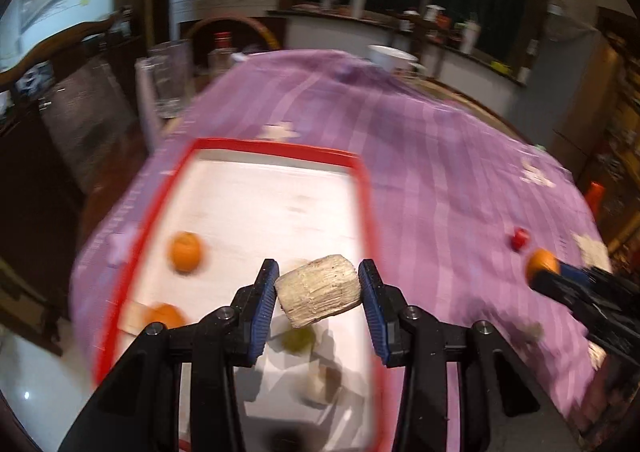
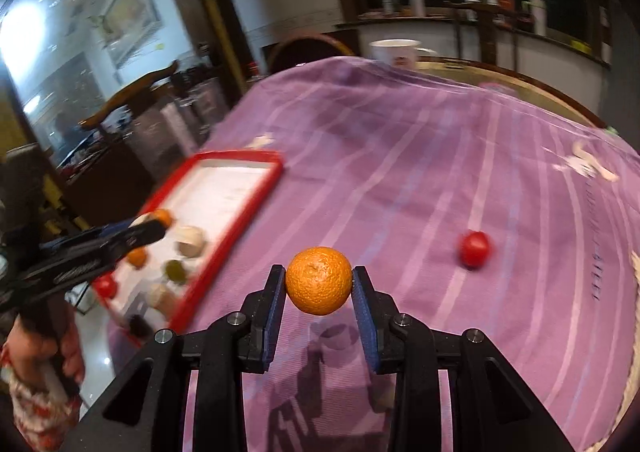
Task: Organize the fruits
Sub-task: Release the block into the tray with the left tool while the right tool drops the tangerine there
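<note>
On the purple striped tablecloth lies a red-rimmed white tray, the landmark here. Inside it sit two oranges, a greenish fruit and a pale piece, all blurred. Above the tray's near end, the left gripper clamps a pale cylindrical chunk. Right of the tray, over bare cloth, the right gripper squeezes an orange fruit; farther right rests a red fruit. Beyond the tray stands a white mug, its red marking unreadable.
</note>
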`<state>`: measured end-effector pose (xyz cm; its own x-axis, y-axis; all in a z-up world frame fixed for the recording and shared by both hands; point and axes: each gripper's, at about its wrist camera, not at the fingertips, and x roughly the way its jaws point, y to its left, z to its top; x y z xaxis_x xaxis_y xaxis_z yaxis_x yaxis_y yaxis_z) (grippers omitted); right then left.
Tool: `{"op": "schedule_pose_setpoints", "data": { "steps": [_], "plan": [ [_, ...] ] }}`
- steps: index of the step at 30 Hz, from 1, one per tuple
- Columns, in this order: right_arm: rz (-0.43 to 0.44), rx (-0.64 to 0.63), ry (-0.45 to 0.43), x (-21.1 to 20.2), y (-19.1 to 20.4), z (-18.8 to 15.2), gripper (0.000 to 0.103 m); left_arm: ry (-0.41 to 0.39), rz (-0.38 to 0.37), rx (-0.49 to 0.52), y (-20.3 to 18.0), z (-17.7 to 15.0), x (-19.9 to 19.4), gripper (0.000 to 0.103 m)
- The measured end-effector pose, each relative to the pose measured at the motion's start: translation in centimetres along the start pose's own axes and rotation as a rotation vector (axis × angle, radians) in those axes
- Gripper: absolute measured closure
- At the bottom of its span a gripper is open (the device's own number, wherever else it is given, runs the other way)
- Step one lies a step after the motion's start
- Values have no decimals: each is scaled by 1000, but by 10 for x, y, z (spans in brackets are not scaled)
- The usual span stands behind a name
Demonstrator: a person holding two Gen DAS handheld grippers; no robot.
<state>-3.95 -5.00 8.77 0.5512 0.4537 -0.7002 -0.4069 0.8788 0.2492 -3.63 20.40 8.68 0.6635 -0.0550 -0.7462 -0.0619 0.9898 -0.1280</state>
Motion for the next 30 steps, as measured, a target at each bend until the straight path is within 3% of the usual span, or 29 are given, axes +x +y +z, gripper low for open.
{"op": "schedule_pose_setpoints", "data": {
  "steps": [4,12,20,24,30],
  "plan": [
    [83,-37,48,28,44,12,66,41,32,-68,39,16,20,63],
    [90,-108,114,99,105,32,66,92,87,-126,78,41,63,63],
    [38,-124,155,148,115,44,65,138,83,-157,87,46,93,63],
    [48,-131,141,152,116,45,65,138,83,-163,88,42,95,62],
    [61,-175,115,147,121,46,59,80,78,-180,87,40,72,45]
  ]
}}
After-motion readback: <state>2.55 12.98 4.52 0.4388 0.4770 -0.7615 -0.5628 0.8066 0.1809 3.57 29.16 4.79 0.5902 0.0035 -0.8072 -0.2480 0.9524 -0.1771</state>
